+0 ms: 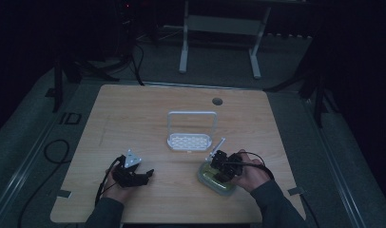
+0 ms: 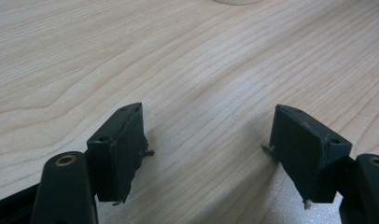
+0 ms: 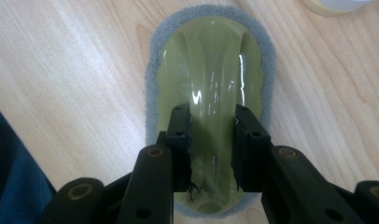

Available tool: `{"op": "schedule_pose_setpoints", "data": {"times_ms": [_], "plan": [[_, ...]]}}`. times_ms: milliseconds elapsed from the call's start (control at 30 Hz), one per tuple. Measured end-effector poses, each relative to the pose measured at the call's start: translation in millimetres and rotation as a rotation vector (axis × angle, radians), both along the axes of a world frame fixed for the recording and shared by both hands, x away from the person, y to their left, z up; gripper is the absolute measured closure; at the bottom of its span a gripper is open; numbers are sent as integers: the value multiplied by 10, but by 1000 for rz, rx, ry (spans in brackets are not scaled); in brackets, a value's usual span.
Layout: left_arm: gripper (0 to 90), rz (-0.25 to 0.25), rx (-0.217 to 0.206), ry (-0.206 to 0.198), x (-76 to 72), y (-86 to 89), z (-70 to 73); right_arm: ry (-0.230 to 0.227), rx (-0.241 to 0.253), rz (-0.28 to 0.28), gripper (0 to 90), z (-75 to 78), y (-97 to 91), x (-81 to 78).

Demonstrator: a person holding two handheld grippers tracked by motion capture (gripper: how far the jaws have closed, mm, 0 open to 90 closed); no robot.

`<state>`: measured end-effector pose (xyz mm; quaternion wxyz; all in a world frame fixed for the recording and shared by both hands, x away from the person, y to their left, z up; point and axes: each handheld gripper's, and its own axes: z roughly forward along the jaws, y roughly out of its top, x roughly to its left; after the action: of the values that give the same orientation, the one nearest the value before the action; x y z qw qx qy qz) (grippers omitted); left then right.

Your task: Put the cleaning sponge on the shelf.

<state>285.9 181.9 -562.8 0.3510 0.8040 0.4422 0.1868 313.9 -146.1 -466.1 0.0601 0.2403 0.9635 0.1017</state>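
An olive-green scrubber [image 3: 211, 60] with a grey felt base lies flat on the wooden table [image 1: 134, 118], at the front right in the high view [image 1: 216, 184]. My right gripper [image 3: 211, 114] is shut on the glossy ridge along its top, and in the high view this gripper [image 1: 221, 173] sits directly over it. My left gripper [image 1: 147, 175] rests low at the front left, pointing right. Its jaws stand wide open [image 2: 208, 130] over bare wood with nothing between them.
A white wire-handled rack [image 1: 190, 141] stands upright in the middle of the table, just behind the scrubber. A round cable hole [image 1: 217, 101] lies farther back. A pale rounded edge [image 3: 337, 4] shows beyond the scrubber. Cables trail off the table's front.
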Motion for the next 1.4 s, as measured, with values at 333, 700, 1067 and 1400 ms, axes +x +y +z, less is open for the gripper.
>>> {"op": "schedule_pose_setpoints", "data": {"times_ms": [333,700,1067,1400], "plan": [[269,0,0,0,0,0,0,-70,5,30,715,36,5,75],[269,0,0,0,0,0,0,-166,5,124,716,53,57,118],[269,0,0,0,0,0,0,-213,-13,171,716,41,146,149],[269,0,1,-1,1,1,0,-261,18,190,717,83,197,228]]}}
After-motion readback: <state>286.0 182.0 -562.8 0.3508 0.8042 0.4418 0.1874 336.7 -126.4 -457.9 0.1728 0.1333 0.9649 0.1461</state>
